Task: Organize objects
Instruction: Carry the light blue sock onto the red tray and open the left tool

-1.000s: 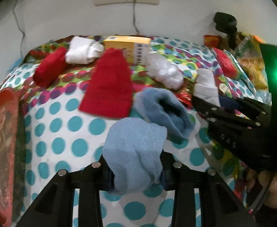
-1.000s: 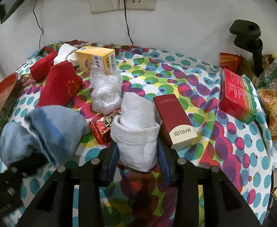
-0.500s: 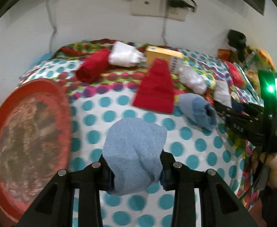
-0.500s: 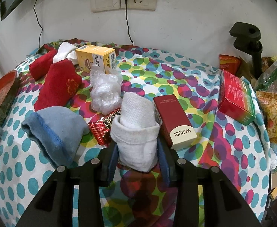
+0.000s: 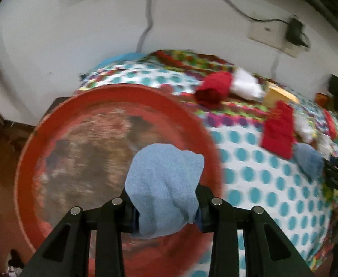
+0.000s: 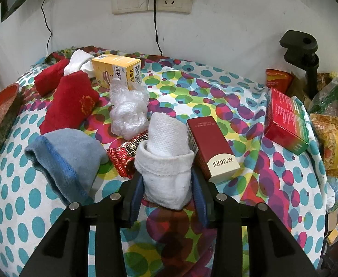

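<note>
My left gripper (image 5: 163, 205) is shut on a light blue sock (image 5: 164, 184) and holds it over the round red tray (image 5: 53, 120) at the table's left end. My right gripper (image 6: 167, 191) is shut on a rolled white sock (image 6: 165, 157) that rests on the dotted tablecloth (image 6: 30, 207). A second light blue sock (image 6: 67, 152) lies to its left and also shows in the left wrist view (image 5: 309, 161). A flat red sock (image 6: 69, 103), a rolled red sock (image 6: 50, 77) and another white sock (image 6: 78, 61) lie further back.
A yellow box (image 6: 117, 71), crumpled clear plastic (image 6: 128, 110), a red snack wrapper (image 6: 127, 154), a maroon MARUBI box (image 6: 211, 147) and a red box (image 6: 285, 120) lie around. Snack bags (image 6: 332, 133) and a black clamp stand (image 6: 302, 53) crowd the right. The wall with cables is behind.
My left gripper has swung left with the blue sock, from over the cloth to over the red tray. My right gripper has stayed still on the white sock.
</note>
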